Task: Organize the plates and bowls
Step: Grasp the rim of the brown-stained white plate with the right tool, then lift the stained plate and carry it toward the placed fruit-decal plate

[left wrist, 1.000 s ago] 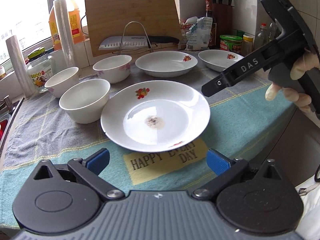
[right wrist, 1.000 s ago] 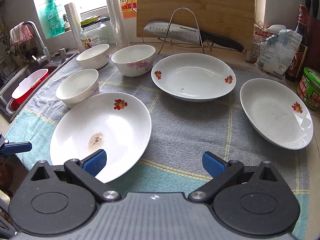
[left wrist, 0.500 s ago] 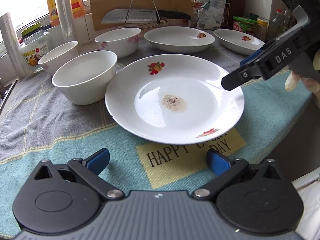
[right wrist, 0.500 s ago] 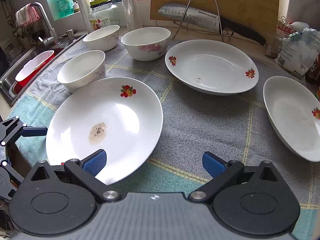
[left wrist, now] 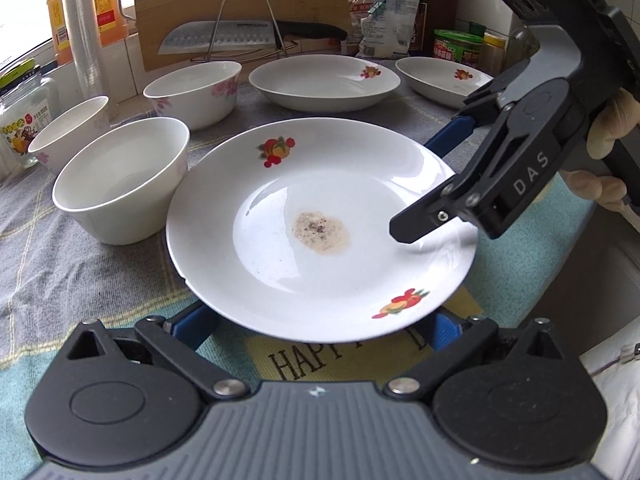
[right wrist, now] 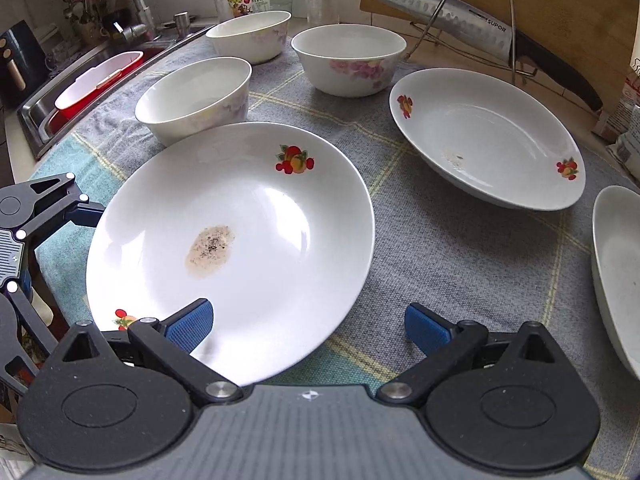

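A white plate with fruit prints and a brown stain lies on the cloth in front of both grippers. My left gripper is open, and the plate's near rim covers the tips of its blue fingers. My right gripper is open and astride the plate's edge, one pad over the plate's inside and the other over the cloth. Three white bowls stand to the left. Two more fruit-print plates lie behind.
A cleaver rests on a wire rack before a wooden board. A sink with a red basin is at the left in the right wrist view. Jars and bottles line the back wall. The counter's edge drops off beside a gloved hand.
Both grippers have closed in on the stained plate. The left fingers now reach its near rim, and one right finger now hangs over its inside. Both stay open.
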`<action>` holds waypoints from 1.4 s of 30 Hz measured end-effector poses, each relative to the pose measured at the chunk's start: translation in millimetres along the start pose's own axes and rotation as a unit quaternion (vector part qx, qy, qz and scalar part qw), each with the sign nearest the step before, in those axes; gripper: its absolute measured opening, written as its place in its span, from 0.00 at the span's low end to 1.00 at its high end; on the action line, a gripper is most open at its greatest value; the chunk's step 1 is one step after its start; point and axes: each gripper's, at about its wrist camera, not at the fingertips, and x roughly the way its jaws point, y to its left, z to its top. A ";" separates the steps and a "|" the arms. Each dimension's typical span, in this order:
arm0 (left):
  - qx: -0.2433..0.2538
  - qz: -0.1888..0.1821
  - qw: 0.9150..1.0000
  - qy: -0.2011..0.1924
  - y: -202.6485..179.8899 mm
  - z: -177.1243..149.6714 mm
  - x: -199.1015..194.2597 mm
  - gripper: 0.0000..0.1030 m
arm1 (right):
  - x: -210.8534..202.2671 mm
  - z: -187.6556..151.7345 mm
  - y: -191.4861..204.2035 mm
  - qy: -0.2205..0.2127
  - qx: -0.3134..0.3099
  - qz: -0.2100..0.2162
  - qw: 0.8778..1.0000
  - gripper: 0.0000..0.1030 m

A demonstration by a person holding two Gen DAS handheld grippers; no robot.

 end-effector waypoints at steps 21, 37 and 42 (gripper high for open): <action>0.047 -0.045 0.997 -0.042 11.8 -8.3 0.6 1.00 | 15.5 18.1 18.0 0.032 0.032 -0.035 0.998 1.00; 0.052 -0.055 0.995 -0.067 16.5 -14.8 -0.7 1.00 | 15.8 39.4 16.9 0.052 0.021 0.010 0.998 1.00; 0.053 -0.057 0.995 -0.068 16.8 -15.1 -1.1 0.99 | 18.2 48.3 1.7 0.043 0.030 0.044 0.998 1.00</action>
